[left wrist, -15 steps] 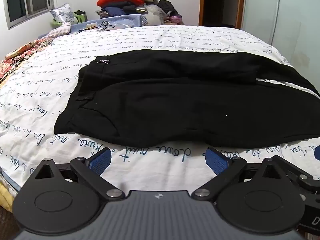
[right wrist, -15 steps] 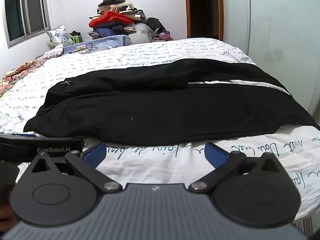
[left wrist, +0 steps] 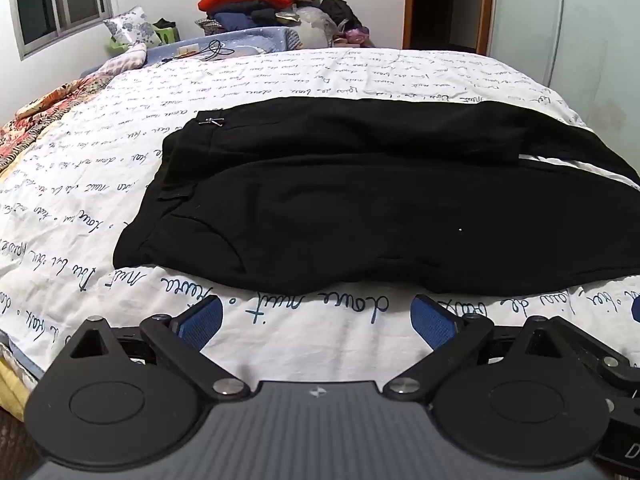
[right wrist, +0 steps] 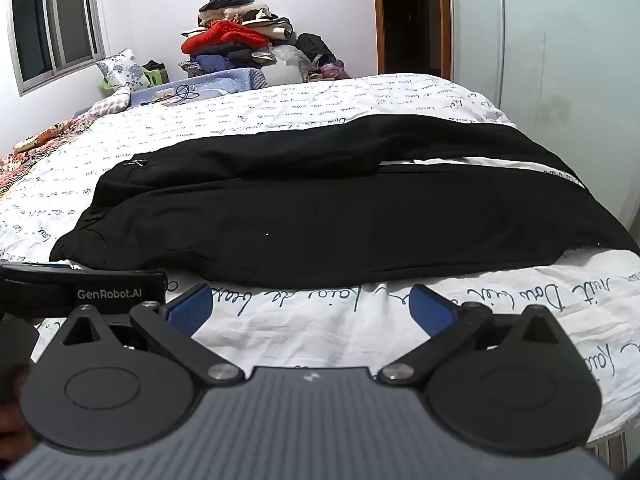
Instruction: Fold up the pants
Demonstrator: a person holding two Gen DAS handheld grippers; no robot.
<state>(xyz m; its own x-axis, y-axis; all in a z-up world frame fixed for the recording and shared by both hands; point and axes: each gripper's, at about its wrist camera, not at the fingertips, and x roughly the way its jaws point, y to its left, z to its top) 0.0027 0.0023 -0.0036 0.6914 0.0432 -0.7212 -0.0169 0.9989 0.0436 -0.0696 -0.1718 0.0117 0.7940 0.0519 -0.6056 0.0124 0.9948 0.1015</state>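
Left claw point(left wrist: 316, 316) agape, right claw point(right wrist: 310, 306) agape

The long black fabric pants point(left wrist: 360, 208) lie flat across the white script-printed bedsheet point(left wrist: 320, 80), waistband to the left, legs running right. The heaped pile of mixed clothes point(left wrist: 256, 0) stands behind the bed. Both grippers sit before the pants' near edge, apart from it.

Black pants point(left wrist: 360, 208); white bedsheet point(left wrist: 320, 76), blue script.
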